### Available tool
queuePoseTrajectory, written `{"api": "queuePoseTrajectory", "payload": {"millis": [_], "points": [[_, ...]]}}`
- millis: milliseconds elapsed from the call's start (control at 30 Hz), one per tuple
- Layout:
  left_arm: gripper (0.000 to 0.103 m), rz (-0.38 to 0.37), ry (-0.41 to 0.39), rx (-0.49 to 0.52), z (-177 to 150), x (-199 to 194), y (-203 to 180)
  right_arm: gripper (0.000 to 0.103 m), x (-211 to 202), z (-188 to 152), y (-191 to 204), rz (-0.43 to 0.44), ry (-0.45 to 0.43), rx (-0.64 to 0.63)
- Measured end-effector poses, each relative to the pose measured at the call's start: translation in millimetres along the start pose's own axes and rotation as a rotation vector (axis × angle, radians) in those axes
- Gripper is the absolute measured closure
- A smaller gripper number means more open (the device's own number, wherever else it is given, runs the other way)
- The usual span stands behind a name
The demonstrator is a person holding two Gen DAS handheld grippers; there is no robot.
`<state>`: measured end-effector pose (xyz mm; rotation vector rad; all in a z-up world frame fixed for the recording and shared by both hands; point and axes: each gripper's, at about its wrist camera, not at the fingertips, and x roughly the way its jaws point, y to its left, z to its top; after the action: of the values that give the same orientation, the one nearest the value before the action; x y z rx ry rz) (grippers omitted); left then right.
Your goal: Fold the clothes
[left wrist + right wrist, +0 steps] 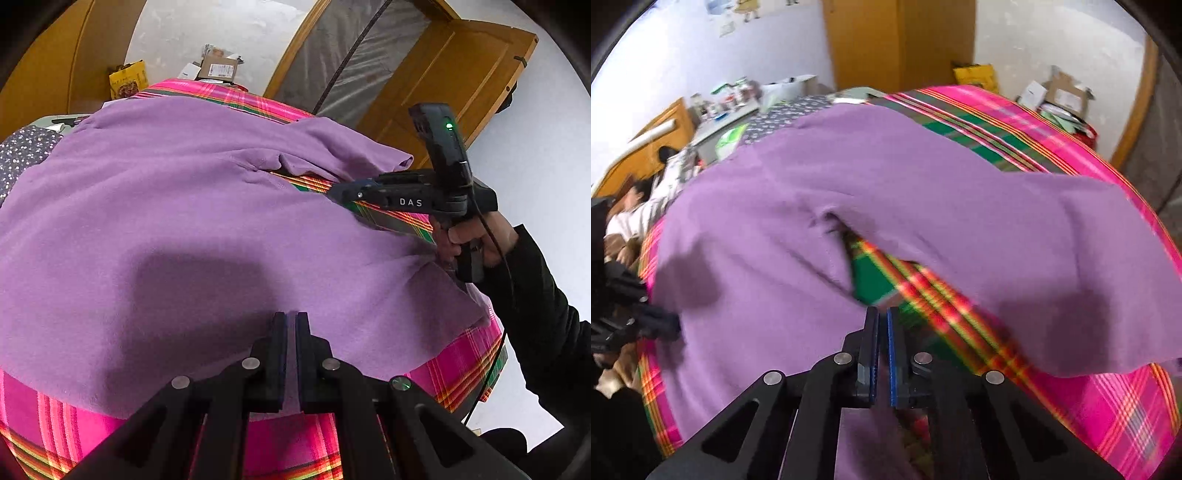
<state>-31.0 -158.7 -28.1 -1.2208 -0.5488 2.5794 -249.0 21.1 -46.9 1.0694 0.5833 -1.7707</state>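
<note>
A purple T-shirt (pixel 177 206) lies spread flat on a pink plaid bedspread (pixel 465 365). In the left wrist view my left gripper (pixel 291 318) hovers over the shirt's lower part near its hem. Its fingers are shut to a thin slit and its shadow falls on the cloth ahead. A hand holds my right gripper (pixel 331 192), shut, with its tip over the plaid gap between the shirt's side and sleeve (pixel 351 147). The right wrist view shows the right gripper (pixel 882 314) at that side edge of the T-shirt (pixel 798 192). My left gripper (pixel 670 325) sits at the shirt's left edge.
A dotted dark cloth (pixel 22 151) lies past the shirt's far left. A yellow bag (pixel 127 79) and cardboard boxes (pixel 218 68) stand beyond the bed, near wooden doors (pixel 450 81). A person lies at the bed's left end (pixel 631 206), next to a cluttered table (pixel 727 107).
</note>
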Motion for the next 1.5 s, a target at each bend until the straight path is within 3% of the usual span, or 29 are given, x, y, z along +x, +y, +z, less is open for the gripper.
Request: {"api": "queuePoseTrajectory", "payload": {"millis": [133, 233, 467, 600, 633, 667, 867, 933, 1033, 1233, 1500], "points": [[0.100, 0.000, -0.008, -0.007, 0.6, -1.9, 3.9, 0.095, -2.1, 4.8, 0.5, 0.043, -0.001, 0.014], [0.100, -0.001, -0.010, -0.016, 0.6, -2.2, 6.9, 0.076, -3.1, 13.2, 4.4, 0.084, -0.029, 0.027], [0.100, -0.005, -0.018, -0.020, 0.3, -5.7, 8.7, 0.074, 29.5, 45.4, 25.3, 0.116, -0.003, -0.015], [0.100, -0.003, -0.024, -0.028, 0.5, -6.8, 12.3, 0.079, 42.2, 60.0, 32.1, 0.083, 0.002, -0.046], [0.100, -0.003, -0.025, -0.029, 0.5, -6.8, 13.3, 0.095, 43.7, 62.1, 34.6, 0.065, 0.002, -0.063], [0.100, -0.004, -0.025, -0.031, 0.6, -6.6, 14.3, 0.097, 44.6, 63.9, 36.8, 0.051, 0.000, -0.080], [0.100, 0.011, -0.020, -0.035, -1.9, -3.1, 19.7, 0.099, 35.8, 82.0, 23.7, 0.002, -0.096, -0.037], [0.100, 0.004, -0.020, -0.039, -1.8, -2.4, 21.5, 0.098, 41.1, 86.1, 22.3, -0.002, -0.082, -0.031], [0.100, 0.013, -0.024, -0.035, -1.7, -4.3, 21.4, 0.095, 52.8, 85.0, 21.5, 0.004, -0.008, -0.024], [0.100, 0.062, -0.082, -0.060, 3.7, -24.2, 37.1, 0.079, 22.0, 65.6, 10.7, 0.035, -0.048, 0.048], [0.100, 0.145, -0.164, -0.126, 9.4, -55.5, 65.9, 0.078, -13.5, 24.3, 18.3, 0.062, -0.106, 0.104]]}}
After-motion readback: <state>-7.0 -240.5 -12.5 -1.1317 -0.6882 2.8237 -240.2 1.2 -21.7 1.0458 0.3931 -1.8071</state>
